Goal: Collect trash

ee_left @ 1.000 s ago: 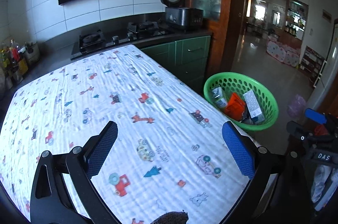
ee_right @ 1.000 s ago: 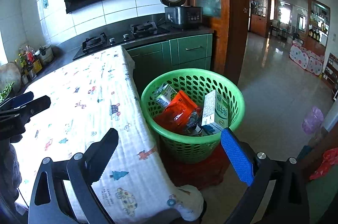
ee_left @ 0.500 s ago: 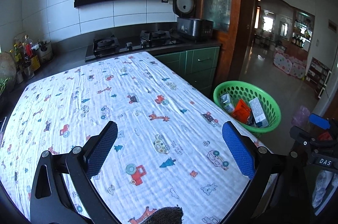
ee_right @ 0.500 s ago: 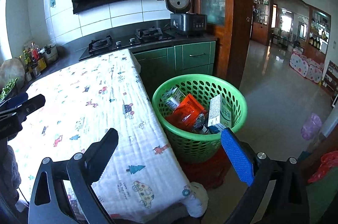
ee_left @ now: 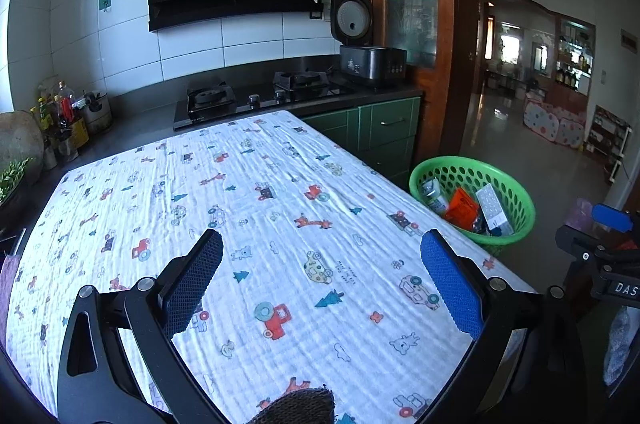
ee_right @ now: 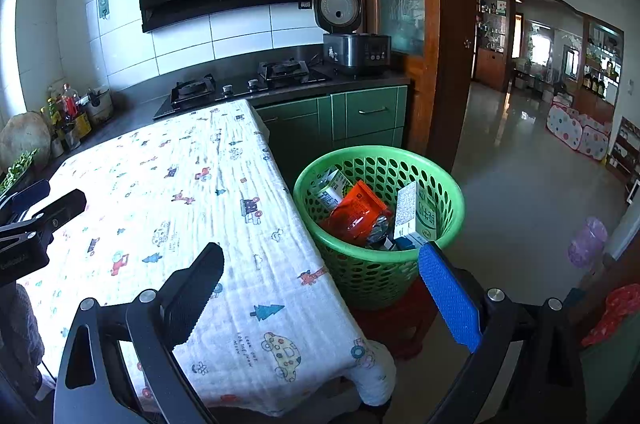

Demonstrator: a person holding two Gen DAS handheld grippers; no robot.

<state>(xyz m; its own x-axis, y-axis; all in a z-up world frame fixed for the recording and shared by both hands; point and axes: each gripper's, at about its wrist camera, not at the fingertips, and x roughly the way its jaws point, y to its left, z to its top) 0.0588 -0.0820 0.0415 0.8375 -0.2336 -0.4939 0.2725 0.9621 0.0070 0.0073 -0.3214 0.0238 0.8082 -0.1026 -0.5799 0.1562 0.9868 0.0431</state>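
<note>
I hold both claws, left claw [ee_left: 320, 264] and right claw [ee_right: 322, 278], spread apart and empty above the bench [ee_left: 260, 207]; the trash [ee_right: 360, 212] sits inside the green basket [ee_right: 380, 276] beside it.

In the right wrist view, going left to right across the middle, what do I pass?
Left gripper at the left edge → patterned tablecloth → green basket holding an orange packet and then a green-and-white carton → shiny floor → dotted play tent in the far room.
</note>
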